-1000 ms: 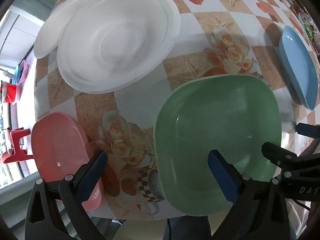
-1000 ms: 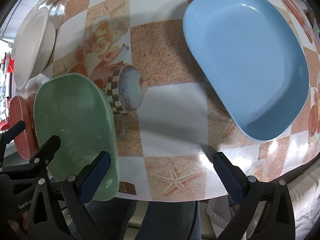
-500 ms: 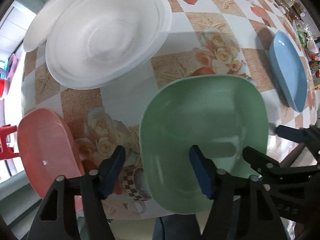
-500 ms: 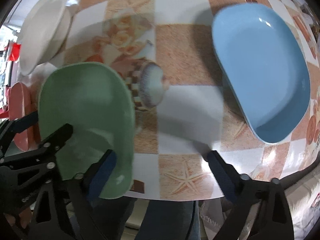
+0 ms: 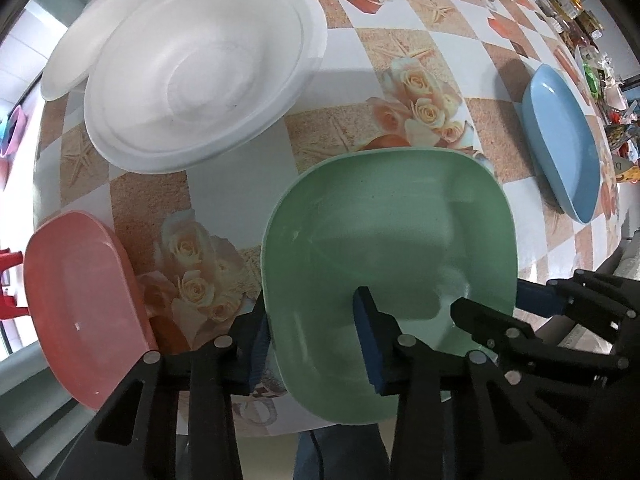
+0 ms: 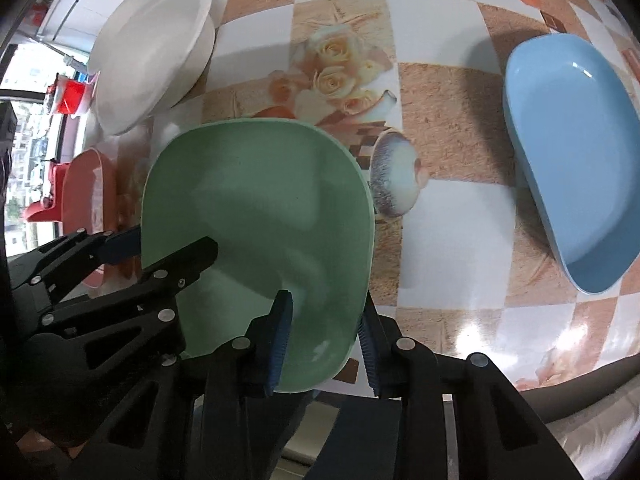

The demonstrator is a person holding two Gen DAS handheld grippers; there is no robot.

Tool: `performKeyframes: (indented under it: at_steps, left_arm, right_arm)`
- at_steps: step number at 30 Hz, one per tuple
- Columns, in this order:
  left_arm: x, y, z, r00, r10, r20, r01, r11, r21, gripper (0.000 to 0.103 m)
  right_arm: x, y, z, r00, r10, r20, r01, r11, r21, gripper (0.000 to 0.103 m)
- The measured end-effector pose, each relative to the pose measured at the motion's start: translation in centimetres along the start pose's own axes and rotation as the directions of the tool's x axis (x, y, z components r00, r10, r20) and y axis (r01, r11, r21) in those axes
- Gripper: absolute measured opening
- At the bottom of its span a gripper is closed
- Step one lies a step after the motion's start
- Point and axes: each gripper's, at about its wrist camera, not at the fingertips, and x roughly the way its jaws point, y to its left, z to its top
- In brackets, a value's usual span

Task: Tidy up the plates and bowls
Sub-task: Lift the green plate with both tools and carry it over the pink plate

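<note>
Closing on the green plate (image 5: 384, 240), both tools sit at the near edge of the counter (image 5: 240, 168). L tool (image 5: 312, 340) has the plate's near-left rim between its 2 blue pads (image 5: 370, 344): one pad inside the plate, the other outside & under the rim. Its jaws are mostly shut & closing; can't tell if the pads press the rim yet. R tool (image 6: 324, 340) has the near-right rim between its pads the same way, one pad inside, one outside. Its jaws are narrow & closing too; a small gap shows on the outer side.

Green plate lies at the near edge of the counter, about mid-way along it. A bit of it hangs past the edge. It is square w/ round corners.

Pink plate (image 5: 80, 300) sits just left of it, near the near-left corner, not touching the green one.

Blue plate (image 6: 576, 168) sits to the right, well apart from the green one, near the right edge.

Farther back on the left, a big white bowl (image 5: 200, 76) rests partly over a white plate (image 5: 84, 44).

Counter has a checked cloth w/ roses & starfish.

Far right corner has small jars & packets (image 5: 576, 8), too small to tell.
</note>
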Motion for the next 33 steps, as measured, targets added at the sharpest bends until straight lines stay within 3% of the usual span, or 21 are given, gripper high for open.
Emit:
performKeyframes:
  at_steps: [5,13,23,33]
  left_arm:
    - [-0.8,0.1,-0.7,1.0,-0.003,-0.001,0.003,1.0,-0.019,0.035]
    - [-3.2,0.9,-1.9,0.999,0.018,0.043,-0.017,1.0,-0.025,0.034]
    - [-8.0,3.9,-3.5,0.994,0.059,0.095,-0.049,0.993,-0.105,0.034]
    - [-8.3,10.6,-6.1,0.986,0.145,0.085,-0.125,0.971,-0.203,0.034]
  right_arm:
    - [0.0,0.7,-0.2,1.0,0.017,-0.01,-0.016,1.0,0.022,0.031]
    - [-2.1,-0.3,1.9,0.998,0.016,-0.055,-0.016,1.0,-0.001,0.029]
    - [-3.7,3.6,3.2,0.997,0.055,-0.046,-0.058,0.996,-0.062,0.029]
    - [-2.3,10.3,5.1,0.993,0.089,-0.082,-0.103,0.977,-0.186,0.029]
